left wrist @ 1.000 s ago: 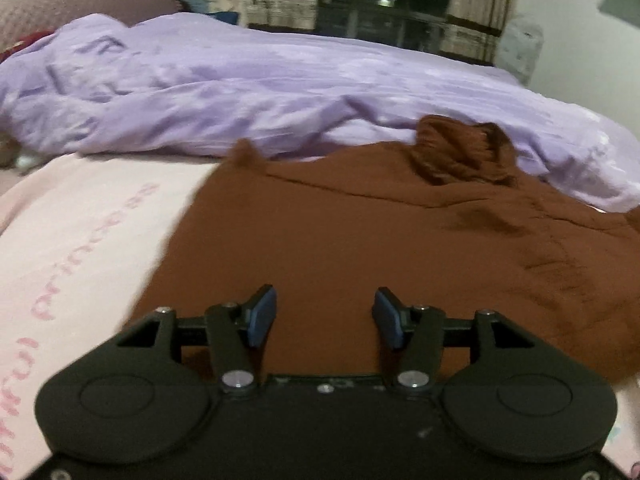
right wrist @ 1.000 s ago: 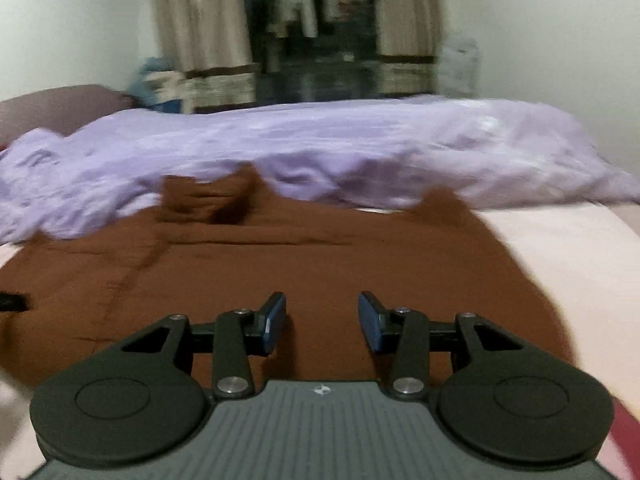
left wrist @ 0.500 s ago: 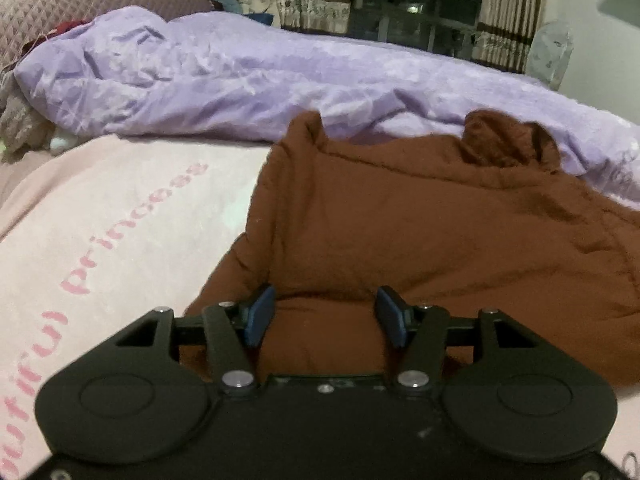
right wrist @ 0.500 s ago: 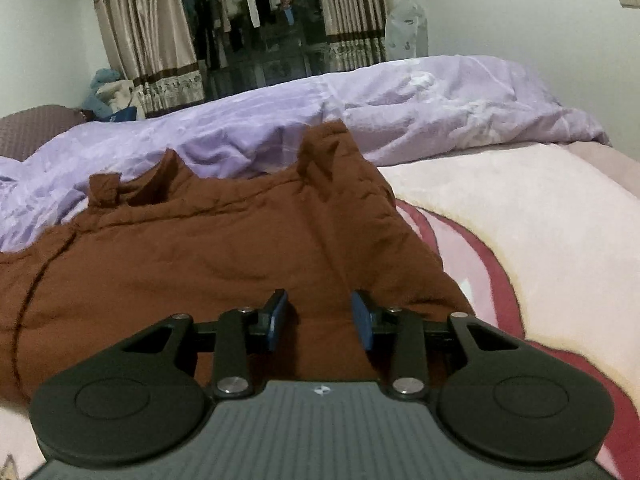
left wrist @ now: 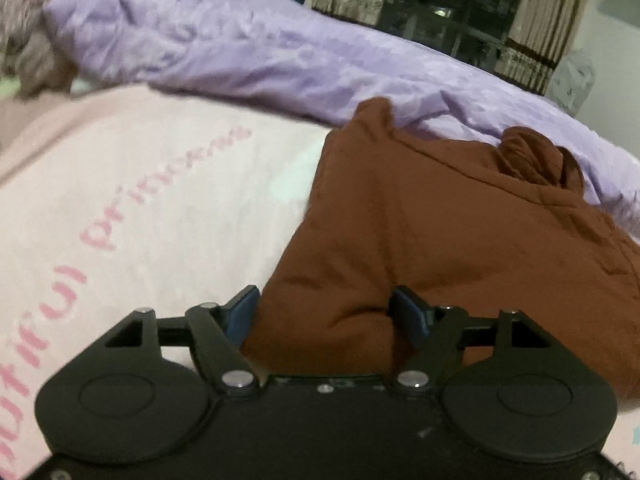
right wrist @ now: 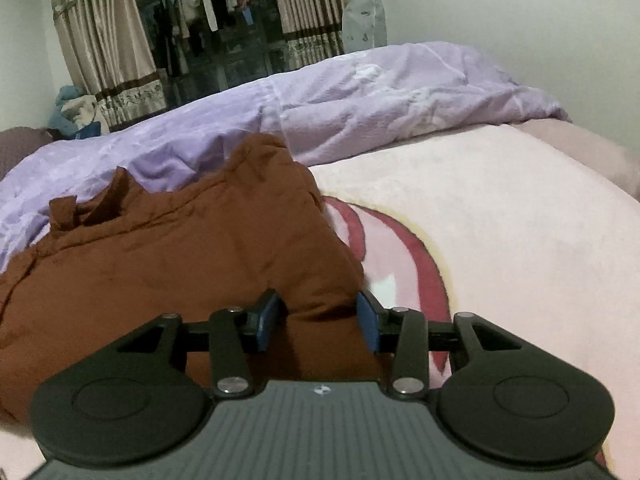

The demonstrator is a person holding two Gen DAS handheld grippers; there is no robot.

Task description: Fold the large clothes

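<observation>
Now, garment: a brown padded jacket [left wrist: 460, 248] lies on the bed, its collar bunched toward the lilac duvet, its near hem at both grippers.
Left gripper: the left gripper [left wrist: 326, 316] sits at the jacket's near left corner; its jaws have just been opening and stand wide, with a puffed fold of brown cloth between the blue pads [left wrist: 408, 314]; the left pad looks clear of the fabric.
Right gripper: the right gripper [right wrist: 318, 322] is at the near right corner; its jaws have just been opening a little, and a ridge of the jacket fills the gap; whether the pads press on it I cannot tell.
Underlay: a pink blanket [left wrist: 152, 184] with pink lettering, touching the jacket's left edge.
Behind: a lilac duvet [right wrist: 360, 108] heaped across the far side.
Beyond: patterned curtains [right wrist: 104, 48] and hanging clothes.
</observation>
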